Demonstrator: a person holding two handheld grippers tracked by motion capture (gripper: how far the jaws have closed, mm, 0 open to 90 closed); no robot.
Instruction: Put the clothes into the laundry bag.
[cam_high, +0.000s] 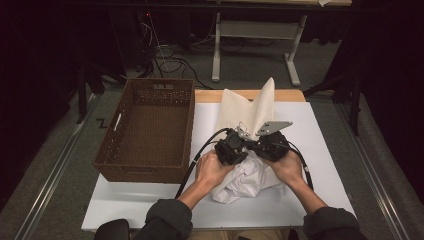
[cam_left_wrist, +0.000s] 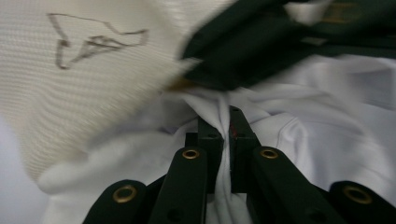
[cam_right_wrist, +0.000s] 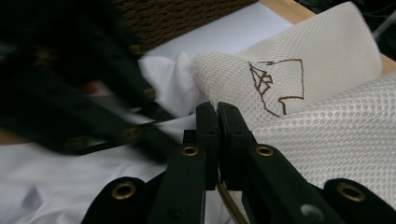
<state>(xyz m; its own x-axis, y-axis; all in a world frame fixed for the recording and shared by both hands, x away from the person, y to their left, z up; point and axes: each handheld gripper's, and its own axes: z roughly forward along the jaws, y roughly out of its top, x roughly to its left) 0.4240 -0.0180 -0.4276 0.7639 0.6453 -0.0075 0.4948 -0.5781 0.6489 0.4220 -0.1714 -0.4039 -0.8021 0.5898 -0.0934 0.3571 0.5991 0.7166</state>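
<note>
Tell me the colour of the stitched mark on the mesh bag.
Brown, on the cream mesh bag; clearest in the right gripper view.

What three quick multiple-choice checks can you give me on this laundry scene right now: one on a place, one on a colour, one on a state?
1. Where is the brown basket?
A. on the left part of the table
B. on the floor behind the table
C. on top of the white cloth

2. What colour is the stitched outline on the cream mesh bag?
A. blue
B. brown
C. green

3. How does the left gripper stand?
A. wide open above the table
B. shut on nothing
C. shut on a fold of the white cloth

Answers:
1. A, the high view shows it at the left, beside the hands.
2. B, the right gripper view shows brown thread.
3. C, the left gripper view shows the fold pinched between its jaws.
</note>
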